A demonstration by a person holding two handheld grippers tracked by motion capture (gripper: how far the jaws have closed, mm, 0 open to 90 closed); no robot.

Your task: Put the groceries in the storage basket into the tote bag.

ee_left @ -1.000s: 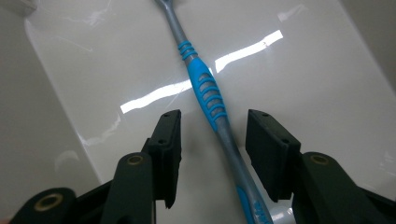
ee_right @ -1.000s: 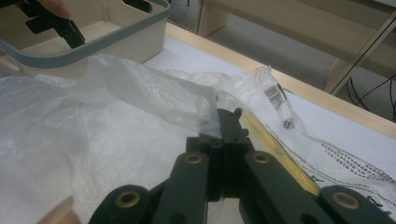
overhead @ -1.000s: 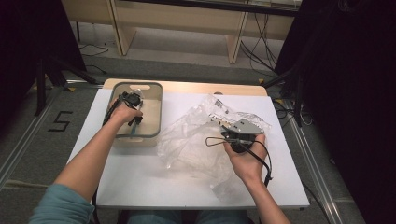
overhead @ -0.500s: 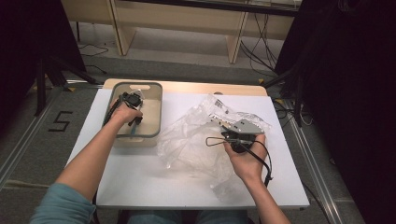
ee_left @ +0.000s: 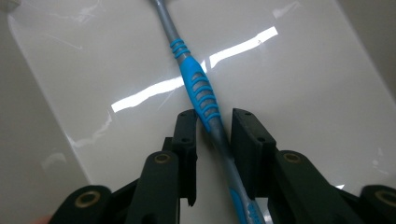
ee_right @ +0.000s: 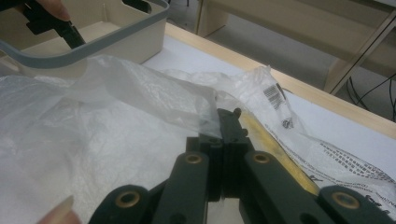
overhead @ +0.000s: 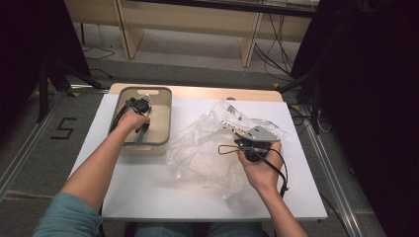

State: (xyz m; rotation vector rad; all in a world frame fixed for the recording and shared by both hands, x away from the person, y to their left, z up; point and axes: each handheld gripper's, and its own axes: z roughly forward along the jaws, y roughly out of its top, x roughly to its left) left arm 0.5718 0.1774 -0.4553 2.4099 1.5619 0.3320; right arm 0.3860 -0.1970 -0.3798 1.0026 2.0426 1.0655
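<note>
On the white bench (overhead: 163, 192), the left tongs (ee_left: 213, 122) reach into the beige plastic tub with a grey rim (overhead: 164, 114) at ten o'clock; their jaws have just been closing around the grey and blue toothbrush (ee_left: 198, 88) lying on its floor, pads not yet pressing. The right tongs (ee_right: 227, 122) are clamped on the crinkled clear plastic bag (overhead: 207, 148) at centre, whose barcode label (ee_right: 274, 97) print is too small to read. A floor marking reads "5" (overhead: 63, 128) at nine o'clock.

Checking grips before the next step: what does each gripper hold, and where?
Right gripper pinches the plastic bag at its edge. Left gripper straddles the toothbrush handle, jaws closing, not gripping.
</note>
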